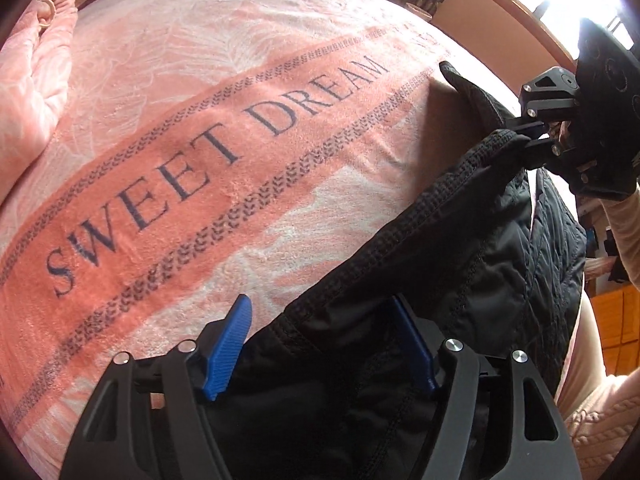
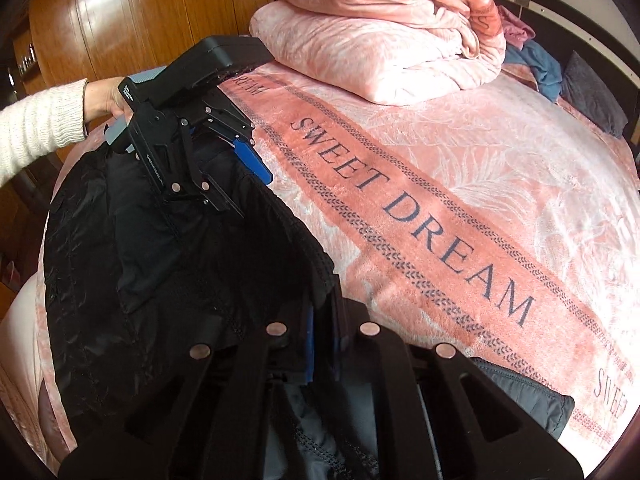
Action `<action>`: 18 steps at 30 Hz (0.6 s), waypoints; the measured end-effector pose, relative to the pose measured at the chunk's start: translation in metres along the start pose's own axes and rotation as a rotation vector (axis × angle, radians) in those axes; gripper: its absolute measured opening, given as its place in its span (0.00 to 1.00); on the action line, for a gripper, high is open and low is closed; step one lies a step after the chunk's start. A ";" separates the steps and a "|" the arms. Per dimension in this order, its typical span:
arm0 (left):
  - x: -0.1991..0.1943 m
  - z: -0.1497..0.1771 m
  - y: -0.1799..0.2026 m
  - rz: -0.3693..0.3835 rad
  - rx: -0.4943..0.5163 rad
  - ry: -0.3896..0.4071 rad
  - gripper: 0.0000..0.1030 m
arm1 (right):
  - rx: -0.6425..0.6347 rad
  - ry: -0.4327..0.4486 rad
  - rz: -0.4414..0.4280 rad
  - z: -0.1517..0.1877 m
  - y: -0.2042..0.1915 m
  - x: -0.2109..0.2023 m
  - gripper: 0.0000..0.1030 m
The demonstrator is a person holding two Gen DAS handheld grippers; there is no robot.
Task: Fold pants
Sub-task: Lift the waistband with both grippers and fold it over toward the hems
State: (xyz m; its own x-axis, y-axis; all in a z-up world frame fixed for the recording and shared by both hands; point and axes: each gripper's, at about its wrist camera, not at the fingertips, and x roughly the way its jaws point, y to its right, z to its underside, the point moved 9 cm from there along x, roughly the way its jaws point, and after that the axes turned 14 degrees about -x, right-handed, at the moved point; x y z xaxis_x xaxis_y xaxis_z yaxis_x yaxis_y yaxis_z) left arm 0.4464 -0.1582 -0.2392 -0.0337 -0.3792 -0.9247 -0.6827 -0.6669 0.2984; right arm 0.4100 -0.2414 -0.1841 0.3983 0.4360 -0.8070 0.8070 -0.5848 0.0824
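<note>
Black quilted pants (image 1: 460, 248) lie at the near edge of a bed covered by a pink "SWEET DREAM" blanket (image 1: 224, 128). My left gripper (image 1: 320, 344) has its blue fingers (image 1: 228, 348) spread wide, with the waistband between them. In the right wrist view the left gripper (image 2: 244, 156) sits over the far end of the pants (image 2: 168, 264). My right gripper (image 2: 320, 344) is shut on the waistband. In the left wrist view the right gripper (image 1: 528, 136) pinches the raised fabric.
A folded pink duvet (image 2: 384, 36) is piled at the head of the bed, with blue and pink clothes (image 2: 536, 60) and a grey cushion (image 2: 592, 96) beside it. A wooden wardrobe (image 2: 132, 20) stands behind. The blanket (image 2: 460, 184) stretches beyond the pants.
</note>
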 end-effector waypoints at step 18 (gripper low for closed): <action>-0.107 0.072 0.067 -0.087 0.030 0.306 0.16 | 0.059 0.161 0.175 -0.012 -0.052 -0.079 0.07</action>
State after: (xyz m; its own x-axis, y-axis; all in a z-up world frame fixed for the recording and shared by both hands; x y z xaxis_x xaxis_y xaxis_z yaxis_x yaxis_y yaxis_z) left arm 0.3521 -0.1159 -0.1371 0.2439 -0.4996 -0.8312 -0.6947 -0.6881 0.2098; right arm 0.3416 -0.2373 -0.1174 0.5980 0.4250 -0.6796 0.6946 -0.6978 0.1748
